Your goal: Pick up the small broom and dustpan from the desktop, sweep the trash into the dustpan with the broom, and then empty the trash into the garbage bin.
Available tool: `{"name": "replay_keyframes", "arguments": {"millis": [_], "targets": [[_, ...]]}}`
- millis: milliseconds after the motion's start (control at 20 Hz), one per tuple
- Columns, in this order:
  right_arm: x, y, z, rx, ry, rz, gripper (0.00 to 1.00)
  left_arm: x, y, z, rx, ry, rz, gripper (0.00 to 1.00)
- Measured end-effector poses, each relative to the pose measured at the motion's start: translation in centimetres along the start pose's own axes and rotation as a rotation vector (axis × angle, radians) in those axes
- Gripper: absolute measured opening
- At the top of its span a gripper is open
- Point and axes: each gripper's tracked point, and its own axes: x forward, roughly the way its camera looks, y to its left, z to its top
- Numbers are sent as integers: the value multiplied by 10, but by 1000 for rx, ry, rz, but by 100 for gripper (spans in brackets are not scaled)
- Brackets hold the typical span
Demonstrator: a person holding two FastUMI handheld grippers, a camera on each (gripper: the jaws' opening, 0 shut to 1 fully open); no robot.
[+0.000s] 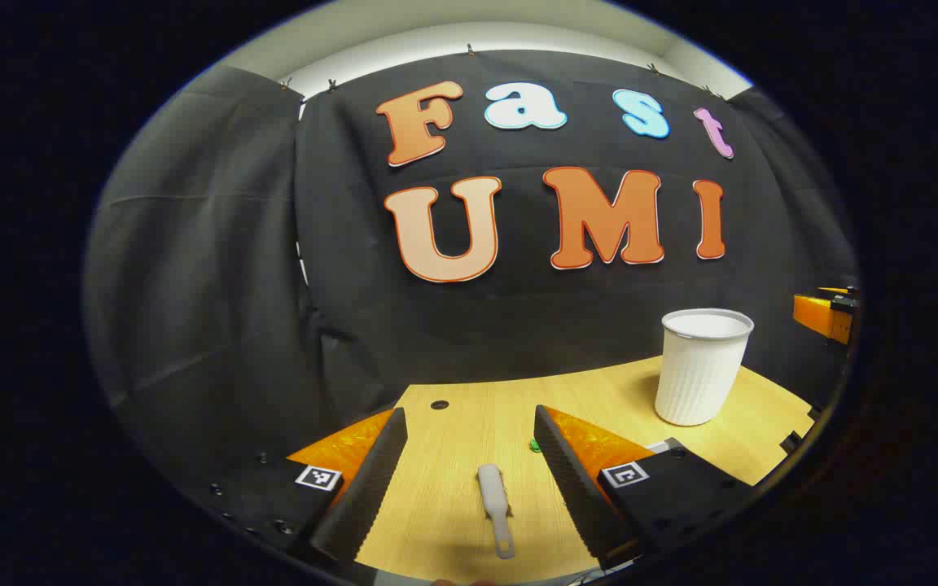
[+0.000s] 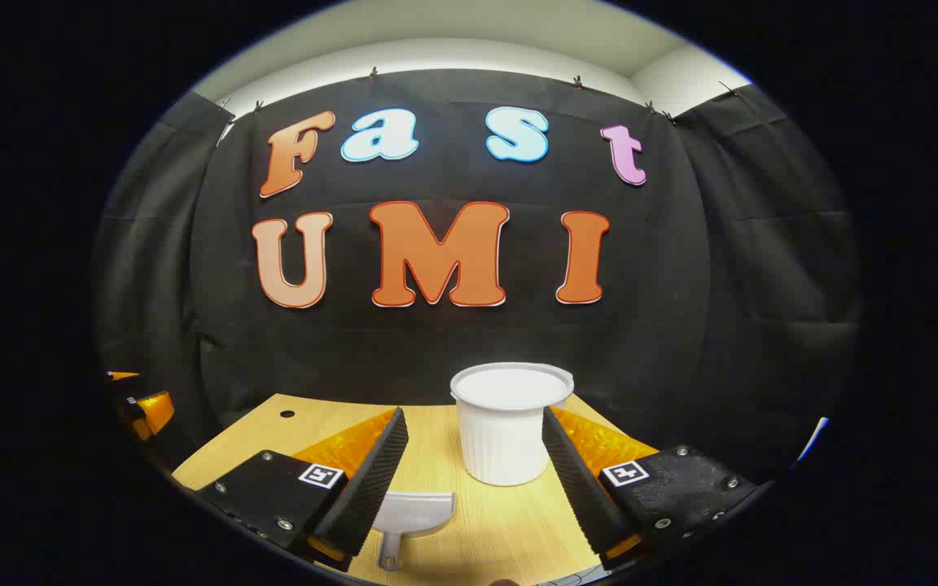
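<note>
Both grippers stood wide open, holding nothing: the left gripper (image 1: 469,480) above the small broom (image 1: 495,506), the right gripper (image 2: 473,480) near dustpan (image 2: 409,521) and white ribbed bin (image 2: 508,427). No readable labels.

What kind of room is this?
Probably a recording booth set up for a cleaning test: black cloth walls, a wooden desk, and a white bin beside a small dustpan.

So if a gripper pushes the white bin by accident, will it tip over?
Probably yes. The white bin looks like thin ribbed plastic, tall and narrower at its base, and appears empty, so likely light. It would probably slide or tip on the smooth wooden desktop.
</note>
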Motion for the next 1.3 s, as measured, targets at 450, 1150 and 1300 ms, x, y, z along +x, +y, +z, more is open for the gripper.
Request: {"name": "replay_keyframes", "arguments": {"millis": [450,1150,1300], "targets": [[8,26,-19,-55,68,-42,100,41,0,-18,-9,45,-88,100],[17,41,-56,-109,212,-29,100,51,18,-36,-26,78,-73,100],[25,57,-82,-113,316,11,100,55,31,-51,-41,104,-51,100]]}}
